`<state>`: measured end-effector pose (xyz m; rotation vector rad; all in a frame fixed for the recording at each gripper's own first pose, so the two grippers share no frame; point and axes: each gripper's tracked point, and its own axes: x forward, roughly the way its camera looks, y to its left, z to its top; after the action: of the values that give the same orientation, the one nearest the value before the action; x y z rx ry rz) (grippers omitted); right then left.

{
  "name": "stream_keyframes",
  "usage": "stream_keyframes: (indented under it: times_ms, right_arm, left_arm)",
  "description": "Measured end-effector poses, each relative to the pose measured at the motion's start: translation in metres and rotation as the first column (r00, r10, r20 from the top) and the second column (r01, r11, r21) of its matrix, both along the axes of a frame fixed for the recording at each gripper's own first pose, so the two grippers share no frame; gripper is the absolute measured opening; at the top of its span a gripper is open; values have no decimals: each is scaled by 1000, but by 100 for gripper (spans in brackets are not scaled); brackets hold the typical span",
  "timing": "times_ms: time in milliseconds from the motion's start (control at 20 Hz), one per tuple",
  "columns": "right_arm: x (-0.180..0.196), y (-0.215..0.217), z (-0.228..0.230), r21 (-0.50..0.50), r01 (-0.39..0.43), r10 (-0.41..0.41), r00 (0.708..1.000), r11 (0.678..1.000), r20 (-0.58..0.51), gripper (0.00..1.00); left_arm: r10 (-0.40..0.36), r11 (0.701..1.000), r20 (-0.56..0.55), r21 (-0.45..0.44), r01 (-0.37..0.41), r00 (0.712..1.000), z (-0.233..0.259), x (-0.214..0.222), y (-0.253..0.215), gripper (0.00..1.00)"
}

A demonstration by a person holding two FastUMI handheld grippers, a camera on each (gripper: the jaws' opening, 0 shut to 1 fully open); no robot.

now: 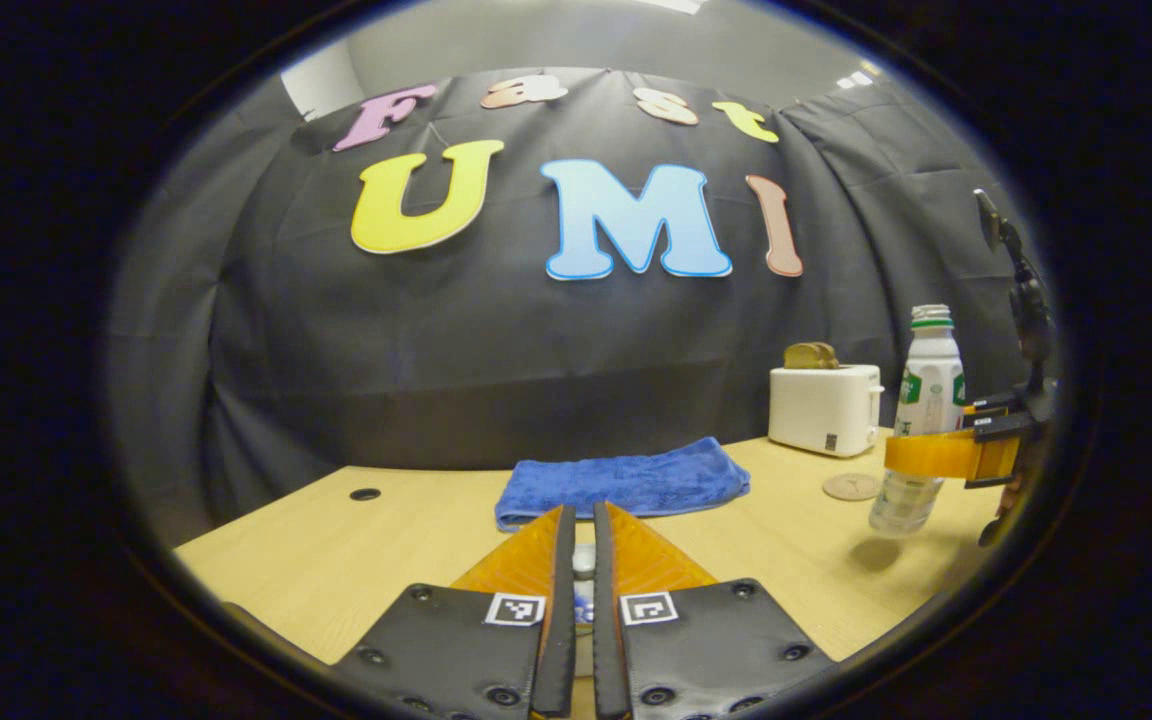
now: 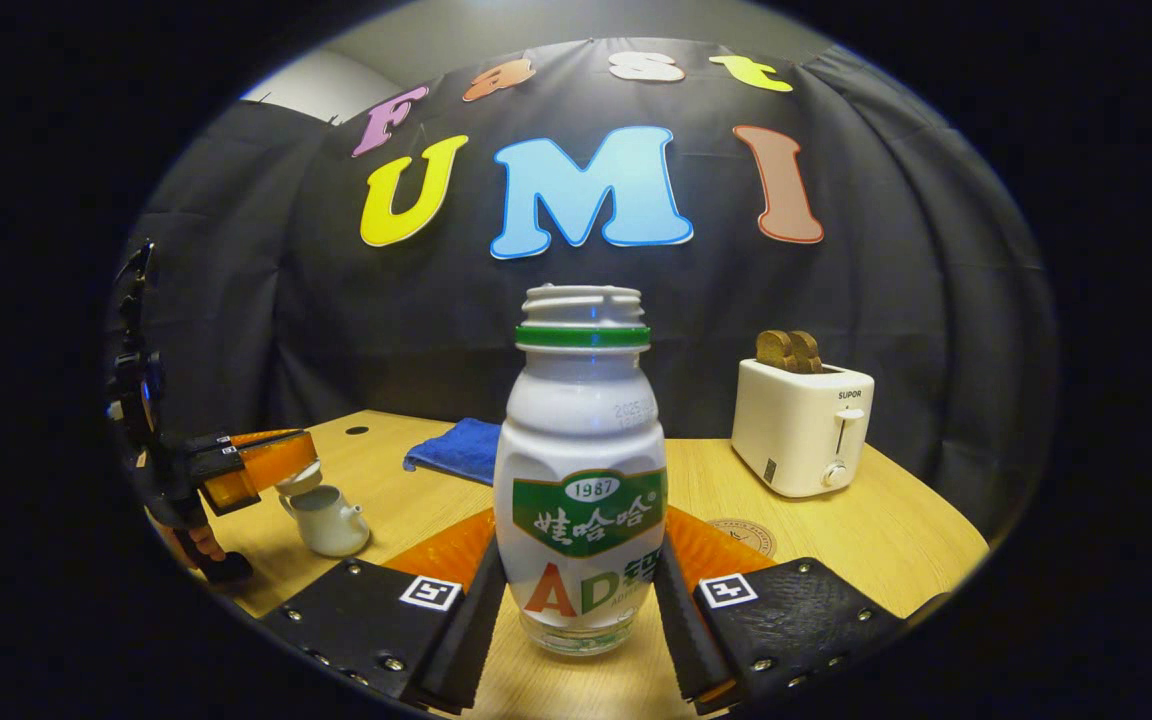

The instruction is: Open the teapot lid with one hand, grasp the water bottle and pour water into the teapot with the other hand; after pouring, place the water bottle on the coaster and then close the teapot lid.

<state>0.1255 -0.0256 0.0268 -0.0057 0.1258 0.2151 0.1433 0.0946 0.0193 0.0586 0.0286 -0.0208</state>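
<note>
My right gripper (image 2: 581, 590) holds the white plastic water bottle with the green neck ring and green label (image 2: 581, 480) upright, its long axis vertical and its uncapped mouth pointing straight up. Both fingers press against the bottle's lower body from either side, so the jaws stand about a bottle's width apart. In the left gripper view the same bottle (image 1: 921, 420) hangs clear of the light wooden table (image 1: 336, 560), with its shadow on the wood beneath, and the round cork coaster (image 1: 851, 487) lies just beside it toward the white toaster with brown toast in its slots (image 1: 826, 408).

The right gripper view shows the small white ceramic teapot (image 2: 328, 518) standing upright on the table at the left, spout pointing right, with the left gripper (image 2: 271, 462) directly above it holding the round white teapot lid (image 2: 298, 480) tilted just over the opening. In the left gripper view my left gripper (image 1: 583, 560) has its fingers drawn nearly together on a small pale piece of that lid (image 1: 584, 562) between them. A folded blue cloth towel (image 1: 621, 485) lies on the table beyond the fingers, near the black wall.
</note>
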Motion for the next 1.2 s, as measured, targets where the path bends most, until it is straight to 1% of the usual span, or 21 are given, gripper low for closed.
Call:
stream_keyframes:
  times_ms: [50, 200, 250, 300, 400, 450, 550, 600, 650, 700, 800, 850, 900, 950, 1000, 1050, 1100, 1200]
  right_arm:
    - [1, -1, -3, -11, 3, -3, 1000, 1000, -9, 72]
    - [1, -2, -3, -9, 5, -5, 1000, 1000, -10, 72]
    - [1, -3, -4, -14, 9, -9, 1000, 1000, -10, 72]
    - [2, -4, -5, -17, 13, -13, 1000, 1000, -10, 72]
    - [3, -2, -8, -16, 10, -11, 1000, 1000, -17, 72]
    - [3, -2, -9, -17, 8, -9, 1000, 1000, -21, 72]
    - [4, -1, -12, -22, 7, -7, 1000, 1000, -26, 72]
    - [4, -1, -13, -24, 7, -8, 1000, 1000, -28, 72]
    - [4, -2, -13, -26, 9, -9, 1000, 1000, -29, 72]
    - [5, -2, -16, -27, 9, -9, 999, 1000, -32, 72]
    - [6, -2, -21, -32, 14, -16, 999, 999, -46, 72]
    - [7, -2, -24, -35, 16, -18, 998, 999, -55, 72]
    - [7, -2, -27, -36, 17, -19, 998, 999, -60, 72]
    - [7, 0, -27, -38, 17, -19, 998, 999, -63, 72]
    - [7, 1, -28, -42, 16, -19, 998, 999, -60, 72]
    - [7, 0, -26, -50, 19, -22, 998, 999, -53, 72]
    - [7, -2, -26, -58, 23, -26, 999, 998, -45, 72]
    - [10, -10, -21, -60, 50, -52, 998, 997, -28, 72]
  left_arm:
    - [7, 1000, -4, 11, -7, 1000, -4, 2, 1, 18]
    - [20, 999, -6, -25, -21, 1000, -10, 6, 8, 18]
    - [30, 999, -20, -32, -30, 999, -15, 7, 13, 14]
    - [36, 999, -35, -39, -37, 999, -22, 9, 16, 13]
    - [42, 998, -51, -47, -44, 998, -28, 11, 20, 14]
    - [39, 998, -56, -54, -42, 998, -30, 12, 20, 18]
    - [41, 997, -58, -59, -45, 997, -31, 12, 19, 18]
    - [46, 997, -60, -61, -49, 997, -33, 11, 22, 13]
    - [47, 997, -58, -64, -51, 997, -33, 11, 22, 18]
    - [47, 996, -56, -68, -51, 997, -32, 10, 23, 14]
    - [50, 996, -55, -73, -54, 997, -31, 8, 24, 14]
    - [53, 995, -50, -77, -57, 997, -30, 8, 25, 21]
    - [50, 995, -36, -83, -53, 998, -28, 6, 24, 19]
    - [42, 995, -32, -87, -45, 999, -27, 4, 23, 26]
    - [50, 995, -29, -86, -53, 998, -29, 2, 27, 33]
    - [50, 994, -27, -91, -52, 998, -27, 1, 28, 29]
    - [52, 993, -25, -101, -54, 998, -27, -1, 30, 43]
    - [66, 990, -3, -122, -66, 998, -15, -8, 36, 43]
